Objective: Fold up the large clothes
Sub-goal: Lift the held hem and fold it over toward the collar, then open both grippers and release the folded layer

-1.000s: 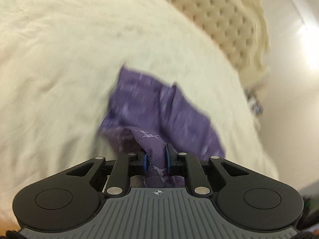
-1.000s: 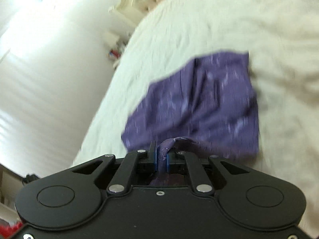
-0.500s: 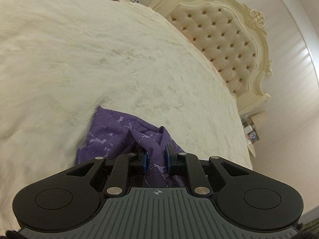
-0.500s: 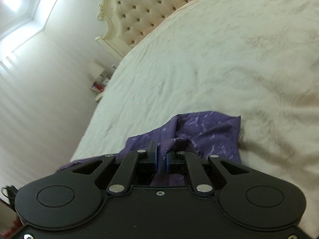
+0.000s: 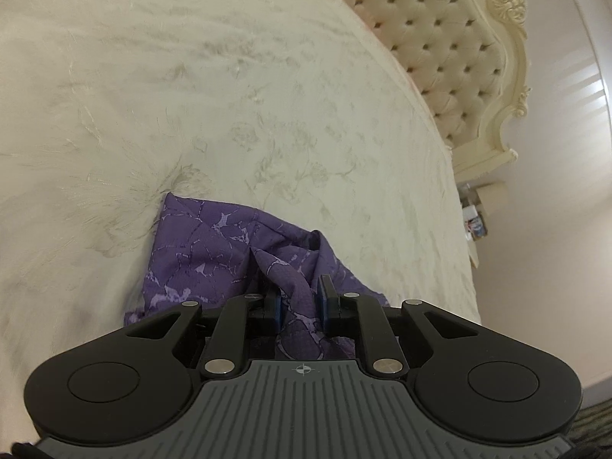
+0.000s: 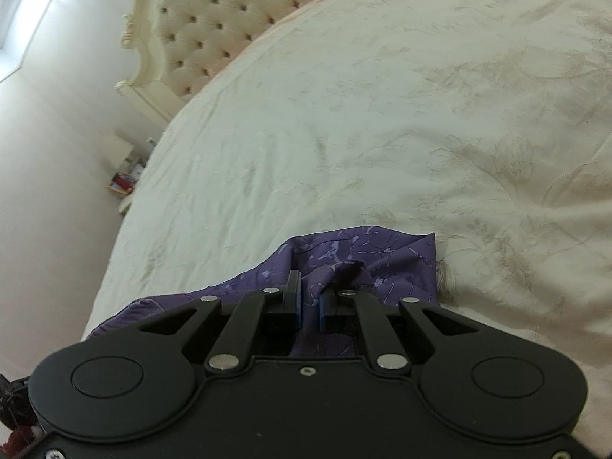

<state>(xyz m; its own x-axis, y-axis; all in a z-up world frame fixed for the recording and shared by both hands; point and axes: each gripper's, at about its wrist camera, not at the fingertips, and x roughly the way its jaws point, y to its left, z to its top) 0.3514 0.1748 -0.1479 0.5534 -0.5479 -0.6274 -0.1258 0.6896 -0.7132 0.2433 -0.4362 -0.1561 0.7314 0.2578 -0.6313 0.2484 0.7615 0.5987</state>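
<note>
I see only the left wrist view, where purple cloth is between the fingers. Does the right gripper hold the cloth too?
Observer: Yes. The right gripper is shut on a bunched fold of the purple cloth.
Operator: Where does the cloth go on that side?
Observer: It trails past the gripper toward the edge of the bed, beside the wall.
Operator: Anything on the floor there?
Observer: A small stand with red items is by the headboard.

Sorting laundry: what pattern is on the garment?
Purple garment with pale marbled, crackle-like lines; left wrist view shows it best.
</note>
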